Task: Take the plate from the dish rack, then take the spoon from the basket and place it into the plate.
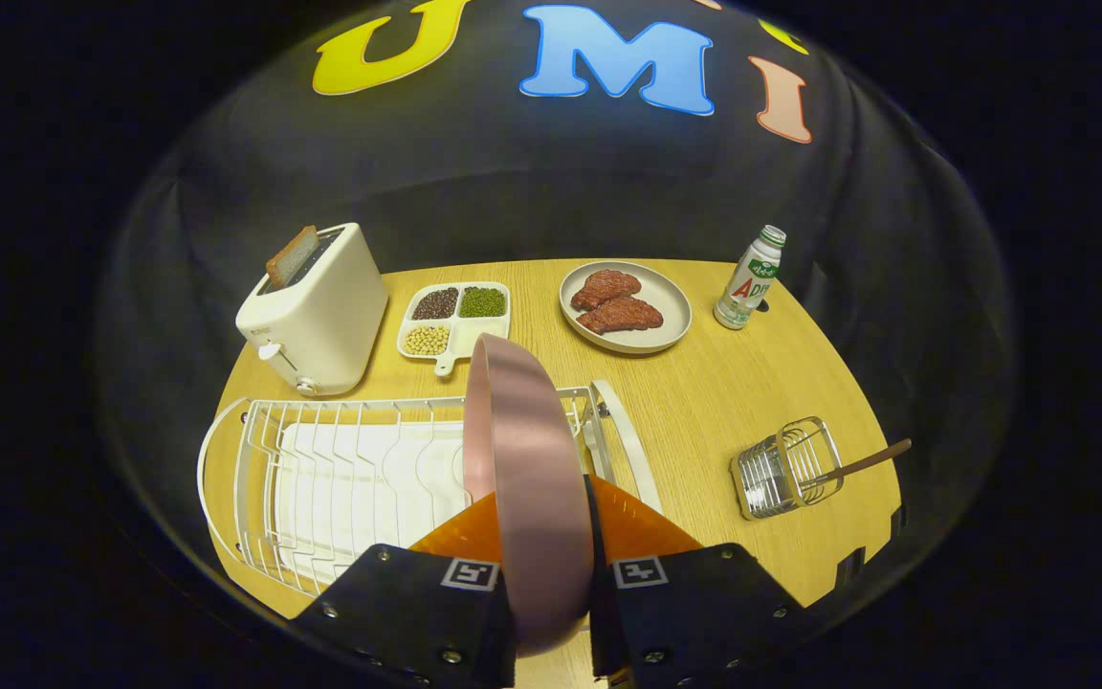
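Observation:
A pink plate (522,450) stands on edge between my two fingers, and my gripper (548,565) is shut on its rim. It is held over the right end of the white wire dish rack (321,478). Off to the right of the fingers a small wire basket (788,466) lies on its side on the wooden table (704,402). The brown handle of a spoon (869,462) sticks out of the basket to the right.
Beyond the rack stand a white toaster (317,311) holding a slice of bread, a divided dish of beans (453,318), a grey plate with meat (625,306) and a small bottle (750,277).

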